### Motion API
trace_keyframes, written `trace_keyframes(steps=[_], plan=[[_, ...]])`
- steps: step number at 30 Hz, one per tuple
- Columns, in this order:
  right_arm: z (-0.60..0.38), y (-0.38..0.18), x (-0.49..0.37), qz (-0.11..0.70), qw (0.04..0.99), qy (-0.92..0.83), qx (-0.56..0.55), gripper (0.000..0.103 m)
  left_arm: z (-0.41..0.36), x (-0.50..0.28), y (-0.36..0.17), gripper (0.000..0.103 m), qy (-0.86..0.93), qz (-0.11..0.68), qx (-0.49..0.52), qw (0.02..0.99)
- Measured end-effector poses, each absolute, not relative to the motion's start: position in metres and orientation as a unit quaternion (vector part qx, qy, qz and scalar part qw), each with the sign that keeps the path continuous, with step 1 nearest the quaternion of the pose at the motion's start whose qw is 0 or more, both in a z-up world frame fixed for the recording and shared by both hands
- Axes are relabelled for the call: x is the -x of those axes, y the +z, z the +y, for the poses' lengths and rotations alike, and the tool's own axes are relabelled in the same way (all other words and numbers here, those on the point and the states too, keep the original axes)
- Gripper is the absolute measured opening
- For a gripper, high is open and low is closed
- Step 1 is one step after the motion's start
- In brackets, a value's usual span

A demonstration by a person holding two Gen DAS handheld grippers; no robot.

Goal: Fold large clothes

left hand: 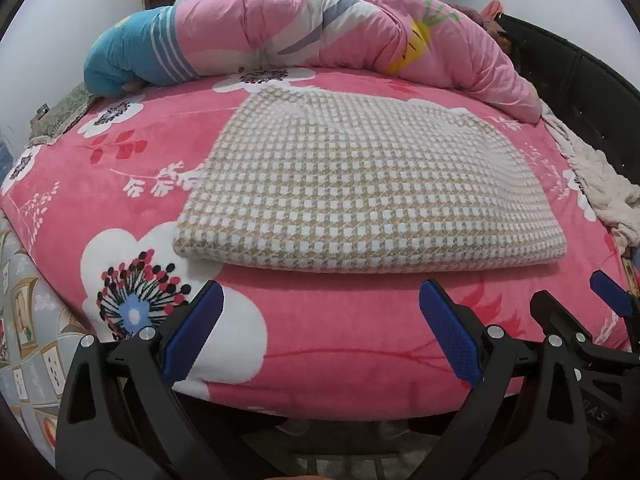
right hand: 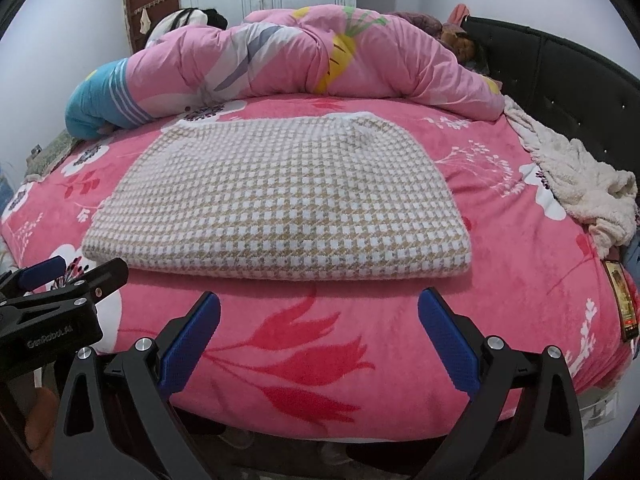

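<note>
Garment: the checked beige-and-white garment [left hand: 352, 192] lies flat on the bed [left hand: 320, 344], at 12 o'clock from both my claws, folded into a thick pad with a rounded fold edge facing me.
Left claw: my left claw [left hand: 320, 320] is wide open and holds nothing; it hovers over the pink flowered cover, near the fold edge but apart from it.
Right claw: my right claw [right hand: 320, 320] is also wide open and empty, in front of the same edge; my left claw appears at 9 o'clock in its view.
Surroundings: a pink quilt [right hand: 320, 64] is heaped at the far side, and a cream fleece cloth [right hand: 580, 176] lies at 2 o'clock beside the headboard.
Stage: I judge the garment is mostly folded; perhaps one more fold or smoothing is left.
Risk: if I pinch too deep, I may catch the bed cover together with the garment.
Risk: if I take only the top layer, the pad can open and slide.
Risk: uneven lifting by the two claws would skew the fold.
</note>
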State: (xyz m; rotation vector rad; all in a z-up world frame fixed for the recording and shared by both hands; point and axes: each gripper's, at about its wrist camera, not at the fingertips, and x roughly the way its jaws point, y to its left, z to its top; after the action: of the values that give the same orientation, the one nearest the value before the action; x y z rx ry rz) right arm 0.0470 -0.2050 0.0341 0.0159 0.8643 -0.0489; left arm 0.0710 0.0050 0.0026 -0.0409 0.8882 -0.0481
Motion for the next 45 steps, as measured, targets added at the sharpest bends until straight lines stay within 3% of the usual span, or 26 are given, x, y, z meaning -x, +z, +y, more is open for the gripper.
trace_keyframes(steps=[45], plan=[[-0.2046, 0.0315, -0.0474, 0.423, 0.906, -0.025, -0.002, 0.096, 0.006, -0.0698, 0.0012, 0.095, -0.013, 0.427, 0.017, 0.904]])
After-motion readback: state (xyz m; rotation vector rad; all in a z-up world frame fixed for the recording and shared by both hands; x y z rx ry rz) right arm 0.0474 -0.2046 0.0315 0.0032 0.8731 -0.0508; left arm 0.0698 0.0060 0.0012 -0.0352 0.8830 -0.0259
